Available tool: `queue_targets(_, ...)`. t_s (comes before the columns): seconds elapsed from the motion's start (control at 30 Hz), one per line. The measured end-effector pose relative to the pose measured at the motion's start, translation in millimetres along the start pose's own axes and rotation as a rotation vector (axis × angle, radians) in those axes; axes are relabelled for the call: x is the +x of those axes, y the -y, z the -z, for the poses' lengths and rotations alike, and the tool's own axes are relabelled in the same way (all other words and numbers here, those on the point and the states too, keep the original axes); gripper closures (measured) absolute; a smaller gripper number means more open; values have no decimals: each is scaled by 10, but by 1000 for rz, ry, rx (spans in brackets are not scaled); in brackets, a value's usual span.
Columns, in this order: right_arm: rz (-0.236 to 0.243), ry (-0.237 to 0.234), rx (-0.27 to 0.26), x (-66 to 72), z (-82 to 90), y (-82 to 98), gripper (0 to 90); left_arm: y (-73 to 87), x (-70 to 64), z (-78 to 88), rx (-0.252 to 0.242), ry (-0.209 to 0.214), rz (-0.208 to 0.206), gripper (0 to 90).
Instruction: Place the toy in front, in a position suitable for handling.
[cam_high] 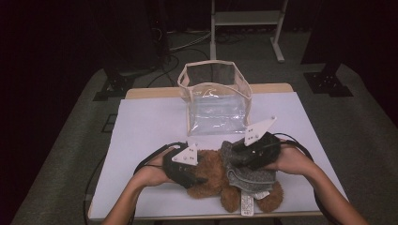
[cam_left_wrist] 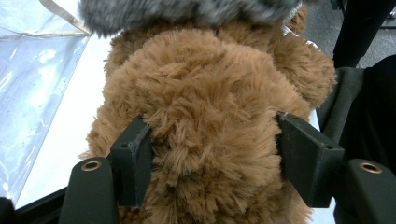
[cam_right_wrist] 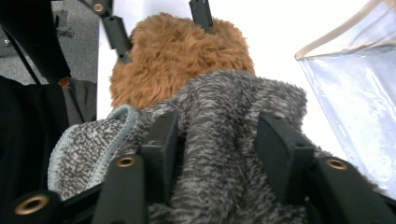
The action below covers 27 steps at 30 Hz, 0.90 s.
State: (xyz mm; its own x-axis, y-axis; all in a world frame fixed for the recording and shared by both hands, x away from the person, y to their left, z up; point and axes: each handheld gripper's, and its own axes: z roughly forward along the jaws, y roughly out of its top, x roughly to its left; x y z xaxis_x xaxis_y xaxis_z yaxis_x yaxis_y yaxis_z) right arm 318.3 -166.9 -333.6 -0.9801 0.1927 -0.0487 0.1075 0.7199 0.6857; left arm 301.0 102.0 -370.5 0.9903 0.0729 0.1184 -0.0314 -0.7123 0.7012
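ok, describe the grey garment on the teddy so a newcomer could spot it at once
Start at the white table and go to its near edge, in front of the clear bag. There a brown teddy bear lies between the two hands. The grey garment is the speckled fleece piece with a pale blue hem over the bear's right-hand part, the only grey fabric there.

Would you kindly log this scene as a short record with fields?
surface: white table cover
toy: brown teddy bear lying at the near edge
garment: grey knit garment on the bear, a fold standing up
bag: clear bag, open top, behind the bear
left hand-held gripper: jaws pressed into the bear's fur
right hand-held gripper: jaws astride the grey fold, right pad apart from it
label: white tag between the legs
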Motion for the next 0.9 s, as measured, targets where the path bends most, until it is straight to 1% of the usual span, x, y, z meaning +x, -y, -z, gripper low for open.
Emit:
queue_targets(0.03, 3, 9, 10, 5, -29, -9, 559, 4, 6, 3, 2, 0, 0, 322)
queue_targets(0.07, 7, 9, 15, 10, -42, -12, 612, 12, 7, 2, -7, 3, 10, 321)
queue_targets(0.1, 19, 10, 19, 12, -44, -5, 671, 18, 9, 6, -11, 2, 12, 320)
queue_targets(0.13, 22, 6, 27, 15, -36, 6, 710, 21, 6, 9, -12, 2, 15, 320)
queue_targets(0.17, 25, 5, 27, 16, -27, 20, 729, 23, 5, 15, -14, 0, 12, 319)
queue_targets(0.2, 26, 4, 23, 13, -9, 43, 739, 25, 2, 20, -17, -1, 13, 318)
queue_targets(0.23, 17, 1, 13, 10, 16, 70, 745, 28, -2, 27, -18, -2, 14, 317)
queue_targets(0.33, 3, -2, -27, 20, 93, 186, 760, 48, 14, 77, -28, -14, 15, 317)
queue_targets(0.4, -6, 4, -51, 26, 138, 271, 768, 56, 49, 135, -42, -21, 25, 319)
queue_targets(0.43, -15, 9, -59, 32, 160, 312, 770, 57, 63, 158, -47, -26, 36, 322)
queue_targets(0.47, -20, 15, -70, 32, 179, 353, 771, 58, 80, 171, -43, -27, 41, 325)
queue_targets(0.57, -44, 18, -98, 37, 228, 449, 776, 60, 88, 123, -23, -17, 44, 345)
queue_targets(0.63, -45, 17, -106, 42, 242, 474, 777, 60, 82, 65, -23, -2, 39, 369)
queue_targets(0.73, -32, 24, -92, 44, 258, 415, 782, 48, 66, 6, -27, 6, 32, 385)
queue_targets(0.77, -25, 26, -90, 43, 257, 381, 783, 40, 54, -16, -22, 9, 22, 388)
queue_targets(0.83, 6, 30, -63, 44, 226, 250, 783, 22, 42, -27, -16, 16, 15, 391)
queue_targets(0.87, 20, 28, -55, 39, 195, 188, 783, 16, 39, -25, -7, 15, 5, 391)
queue_targets(0.9, 32, 28, -48, 33, 157, 132, 783, 15, 31, -27, -6, 13, 6, 391)
